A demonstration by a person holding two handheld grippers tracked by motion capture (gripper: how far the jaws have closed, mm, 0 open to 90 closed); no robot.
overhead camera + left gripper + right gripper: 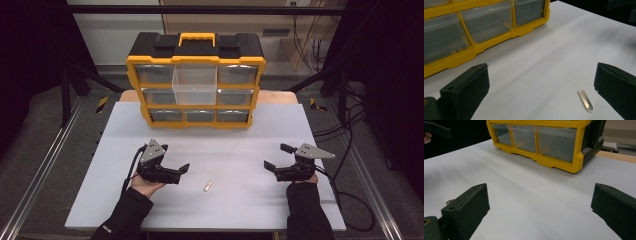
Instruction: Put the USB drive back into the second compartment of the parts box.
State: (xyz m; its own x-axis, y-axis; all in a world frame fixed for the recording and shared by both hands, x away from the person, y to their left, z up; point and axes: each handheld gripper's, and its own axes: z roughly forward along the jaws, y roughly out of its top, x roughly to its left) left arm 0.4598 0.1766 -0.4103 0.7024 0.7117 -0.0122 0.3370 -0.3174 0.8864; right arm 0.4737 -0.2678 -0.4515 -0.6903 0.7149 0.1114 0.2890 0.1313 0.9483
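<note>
1. Left hand-held black two-jaw gripper [174,161] sits in the lower left of the high view with its jaws spread wide and nothing between them; in the left gripper view both jaws rise from the bottom corners with bare table between.
2. The small, flat, pale metallic strip with one pointed end [207,186] lies on the white table sheet [230,140] in the lower centre of the high view, just right of and slightly below the left gripper's jaws.
3. Its long axis runs on a slight diagonal, lower left to upper right in the high view; in the left gripper view the strip [585,100] lies near the right jaw, at the lower right.
4. The right hand-held black gripper [280,157], jaws also apart and empty, is well apart from the strip, so the left is the nearer.
5. What the strip is made of is hard to tell at this size; it looks like metal or clear plastic.
6. The yellow-and-black drawer organiser with clear plastic drawers [195,80] stands at the upper centre, its top middle drawer [194,85] pulled out.
</note>
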